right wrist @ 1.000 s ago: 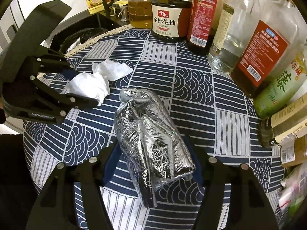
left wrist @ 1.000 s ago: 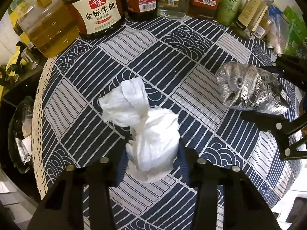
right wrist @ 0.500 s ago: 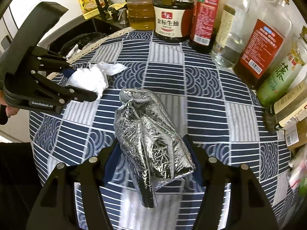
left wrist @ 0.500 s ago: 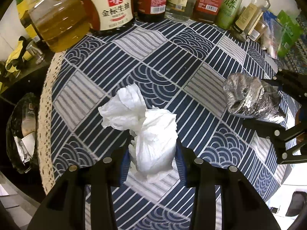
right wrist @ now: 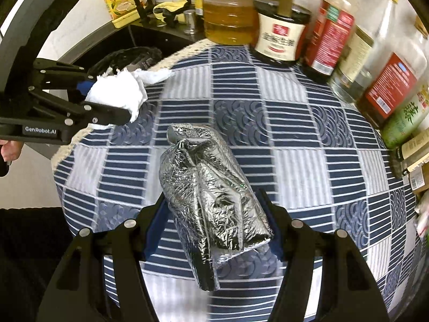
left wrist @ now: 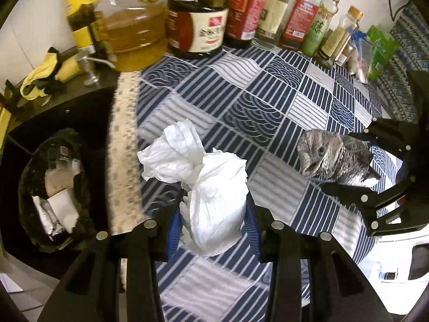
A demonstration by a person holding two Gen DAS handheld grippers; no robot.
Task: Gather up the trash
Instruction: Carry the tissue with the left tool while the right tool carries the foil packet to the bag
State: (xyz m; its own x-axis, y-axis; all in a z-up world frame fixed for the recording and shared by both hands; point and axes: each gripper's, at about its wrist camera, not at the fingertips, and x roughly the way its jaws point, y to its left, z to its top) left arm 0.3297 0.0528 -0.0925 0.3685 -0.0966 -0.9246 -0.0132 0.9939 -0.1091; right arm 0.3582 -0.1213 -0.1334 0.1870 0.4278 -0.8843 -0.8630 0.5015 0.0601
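Several bottles (left wrist: 244,8) behind – lined bin (left wrist: 53,187) beside tablecloth (left wrist: 268,107).

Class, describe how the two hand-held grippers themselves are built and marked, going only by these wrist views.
Both are matte black linkage frames studded with round silver rivets. The left hand-held gripper and the right hand-held gripper each carry blue pads on the inner faces of their fingers. The left one's side reads "GenRobot.AI" in white. No cables are visible.

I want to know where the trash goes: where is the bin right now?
In the left wrist view the black-lined bin sits low at the left, below the lace edge of the tablecloth, left of the tissue wad held by the left gripper.
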